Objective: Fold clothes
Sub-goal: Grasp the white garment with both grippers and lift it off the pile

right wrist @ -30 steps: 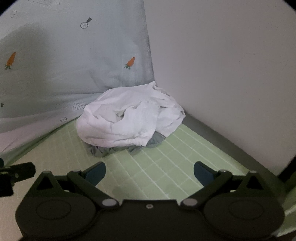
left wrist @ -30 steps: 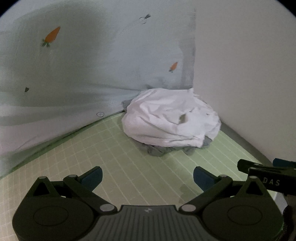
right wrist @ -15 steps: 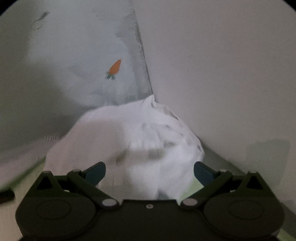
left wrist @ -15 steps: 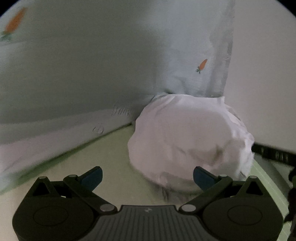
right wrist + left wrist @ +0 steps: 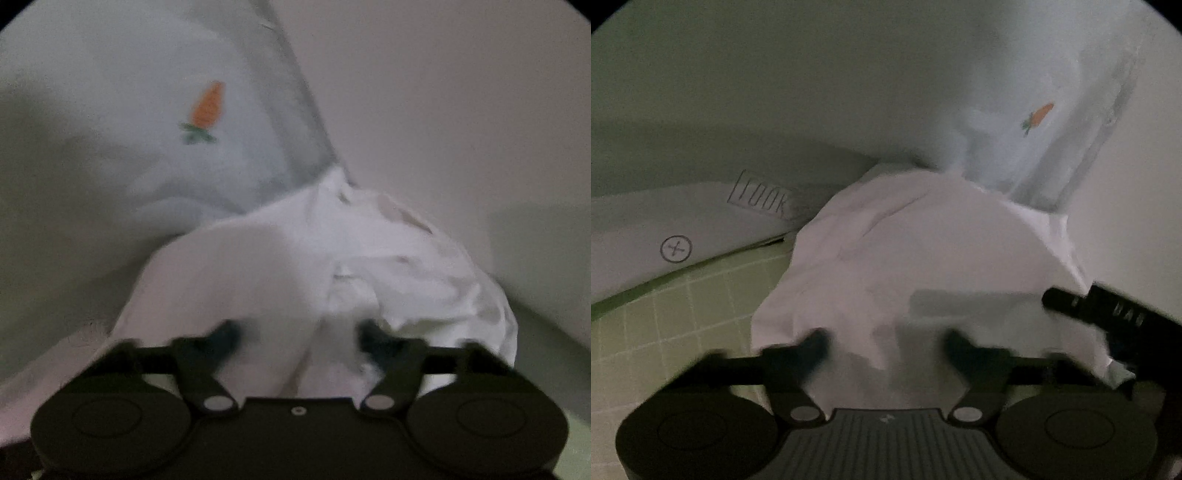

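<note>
Sitting in a bunched heap at the far corner of the green mat (image 5: 683,306), the white cloth (image 5: 923,266) leans against a pale sheet (image 5: 1015,92) with small carrots on it, close to the wall (image 5: 443,92).

Both tongs are right at the heap. The left gripper (image 5: 886,341) has its two fingers apart, with cloth lying between them. The right gripper (image 5: 299,338) looks the same: fingers apart, cloth in the gap. Both sets of fingers are smeared with blur, so I cannot tell if they are pinching yet. They do not look clamped on anything.

The cloth looks soft and light. It will sag and slip out of shape when lifted, so it will not hold a fold by itself. I think a good place to hold it is an edge or a corner, not a fat lump in the middle. A thin edge sticks out at the front of the heap, near each gripper.

Much is hard to see. The heap hides its own edges, so I cannot tell what kind of clothing it is. Whatever lies under it is hidden. The right gripper shows only as a dark bar at the right side of the left camera's view.
</note>
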